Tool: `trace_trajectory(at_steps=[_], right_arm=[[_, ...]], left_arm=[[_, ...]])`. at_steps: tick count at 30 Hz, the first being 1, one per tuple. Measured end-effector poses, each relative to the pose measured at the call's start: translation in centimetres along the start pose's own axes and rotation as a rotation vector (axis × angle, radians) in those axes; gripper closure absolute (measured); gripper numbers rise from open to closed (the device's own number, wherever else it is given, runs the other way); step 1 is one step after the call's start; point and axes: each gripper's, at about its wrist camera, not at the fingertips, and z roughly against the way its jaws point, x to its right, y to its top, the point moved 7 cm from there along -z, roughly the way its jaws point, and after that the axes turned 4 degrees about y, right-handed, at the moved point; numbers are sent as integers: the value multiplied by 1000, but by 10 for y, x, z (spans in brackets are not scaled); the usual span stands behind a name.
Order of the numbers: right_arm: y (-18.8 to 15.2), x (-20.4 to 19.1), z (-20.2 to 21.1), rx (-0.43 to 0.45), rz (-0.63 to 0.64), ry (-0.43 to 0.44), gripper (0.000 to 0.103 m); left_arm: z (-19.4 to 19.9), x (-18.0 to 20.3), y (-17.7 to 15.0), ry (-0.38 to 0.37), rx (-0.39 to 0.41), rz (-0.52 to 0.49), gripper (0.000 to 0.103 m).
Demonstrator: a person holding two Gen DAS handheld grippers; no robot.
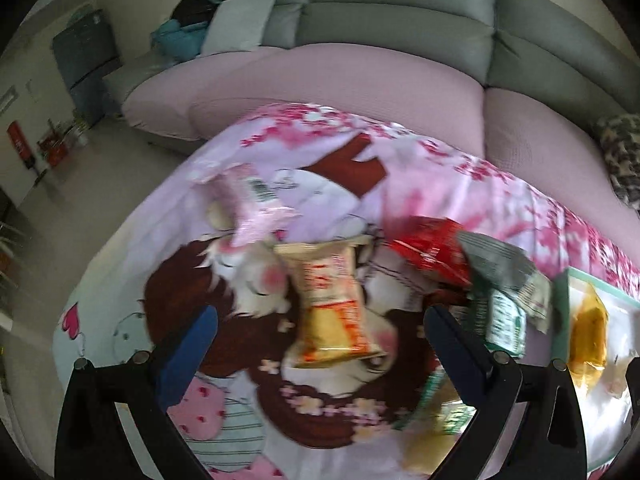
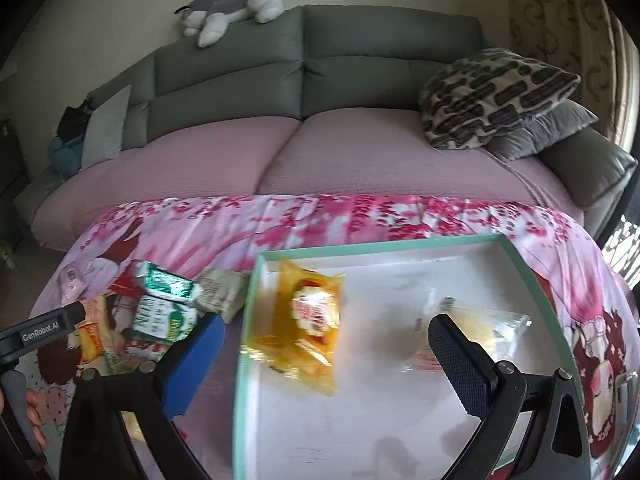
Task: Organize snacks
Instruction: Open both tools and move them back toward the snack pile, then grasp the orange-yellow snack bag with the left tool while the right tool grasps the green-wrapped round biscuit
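Observation:
Loose snack packets lie on a pink cartoon-print cloth. In the left wrist view my left gripper is open, its fingers on either side of a cream-and-orange packet lying on the cloth. Around it are a pink packet, a red packet and green packets. In the right wrist view my right gripper is open above a white tray with a green rim. A yellow packet and a clear-wrapped pastry lie in the tray.
A grey sofa with a pink cover runs behind the table. A patterned cushion lies at its right end, and a plush dog sits on the backrest. The tray's left rim shows in the left wrist view.

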Motion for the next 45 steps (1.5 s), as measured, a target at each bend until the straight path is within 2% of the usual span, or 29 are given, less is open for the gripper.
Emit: trace_trajectory(at_steps=[5,17,33,39,45], right_arm=[[-1,-23,-2,-6,20,29,0],[-7,-76,-9,-25,64,97,0],[-20,-145,-12,-48,164,171,0],[-27,-161,-15,-65,180,210,0],[-37,-168,-25,-106,185,240,0]], left_arm=[[-1,-25,2,40,1,29,0],[-1,-69,1,82,7,93,0],[-7,-119,-1,109,-10,166,0],[-11,-127,-2,93,-25,194,0],[-19,-114,-7,41,-63,166,0]])
